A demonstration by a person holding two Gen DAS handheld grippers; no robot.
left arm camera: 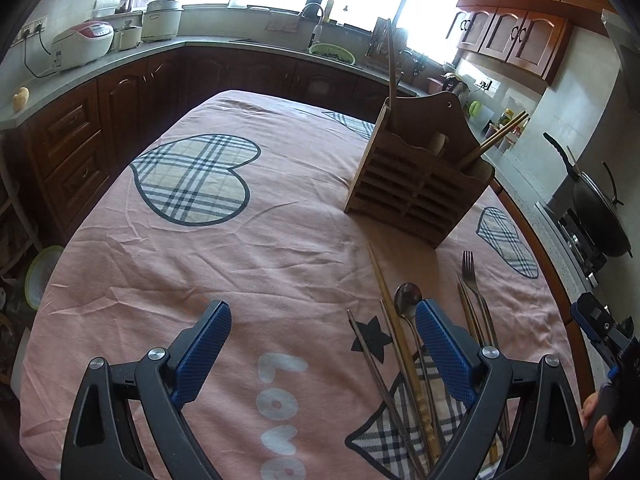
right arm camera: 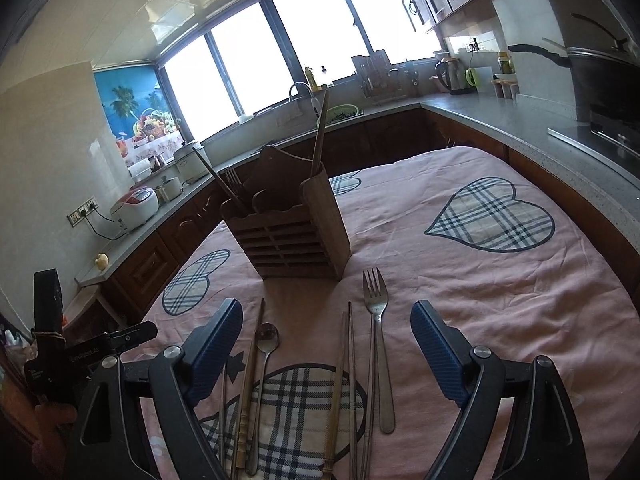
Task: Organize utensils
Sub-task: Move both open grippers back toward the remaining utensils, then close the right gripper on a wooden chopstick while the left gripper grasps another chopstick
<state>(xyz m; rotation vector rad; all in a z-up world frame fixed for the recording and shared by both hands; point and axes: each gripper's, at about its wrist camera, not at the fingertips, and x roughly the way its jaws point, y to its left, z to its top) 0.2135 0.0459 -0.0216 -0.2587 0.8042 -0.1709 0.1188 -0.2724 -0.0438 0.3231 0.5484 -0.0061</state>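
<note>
A slatted wooden utensil holder stands on the pink tablecloth with chopsticks and a fork in it. In front of it lie a metal fork, a spoon and several chopsticks. My left gripper is open and empty, just left of the utensils. My right gripper is open and empty, above the utensils, which lie between its fingers.
The table's cloth has plaid hearts. A kitchen counter with rice cookers, a sink and a stove with a wok rings the table. The other gripper shows at the right edge and left edge.
</note>
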